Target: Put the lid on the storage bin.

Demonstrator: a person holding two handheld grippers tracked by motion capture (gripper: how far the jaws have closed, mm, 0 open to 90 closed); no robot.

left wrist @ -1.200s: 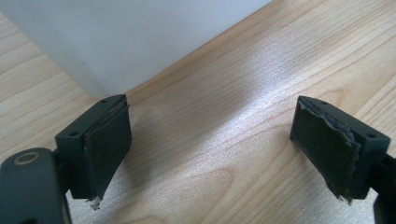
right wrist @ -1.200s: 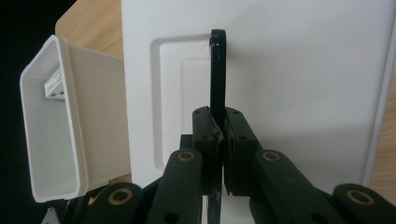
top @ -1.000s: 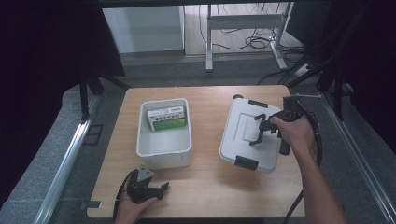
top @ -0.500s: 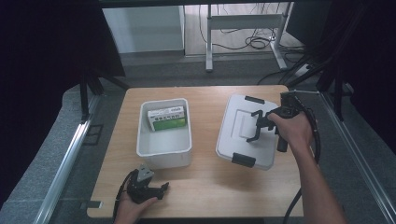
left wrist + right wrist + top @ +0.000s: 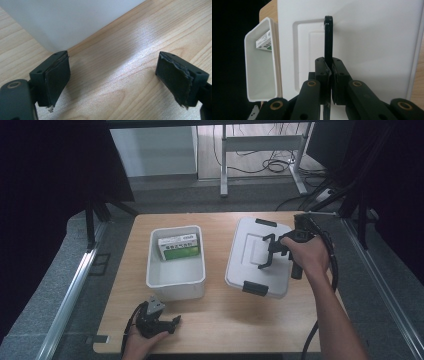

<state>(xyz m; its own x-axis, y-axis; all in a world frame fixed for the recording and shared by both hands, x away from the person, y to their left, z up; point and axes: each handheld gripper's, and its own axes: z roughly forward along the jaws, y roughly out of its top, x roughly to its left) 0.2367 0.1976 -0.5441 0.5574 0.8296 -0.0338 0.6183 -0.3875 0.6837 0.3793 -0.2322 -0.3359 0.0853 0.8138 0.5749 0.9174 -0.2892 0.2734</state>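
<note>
White plastic was what I had in hand: the lid (image 5: 258, 257) with black latches at its two short ends lay over the right half of the table (image 5: 220, 325), its long axis running from the near edge toward the far edge and leaning slightly rightward at the far end. My right gripper (image 5: 272, 251) was clamped fully shut on the lid's black handle (image 5: 328, 37), which stood on edge out of the recessed panel; in the right gripper view the handle ran straight away from the pads (image 5: 323, 75) along the jaws' own line. The open white bin (image 5: 176, 257) sat just left of the lid, a green and white box (image 5: 179, 247) leaning at its far wall. My left gripper (image 5: 167, 322) rested at the table's near edge, just in front of the bin, jaws spread wide with bare wood between them.
</note>
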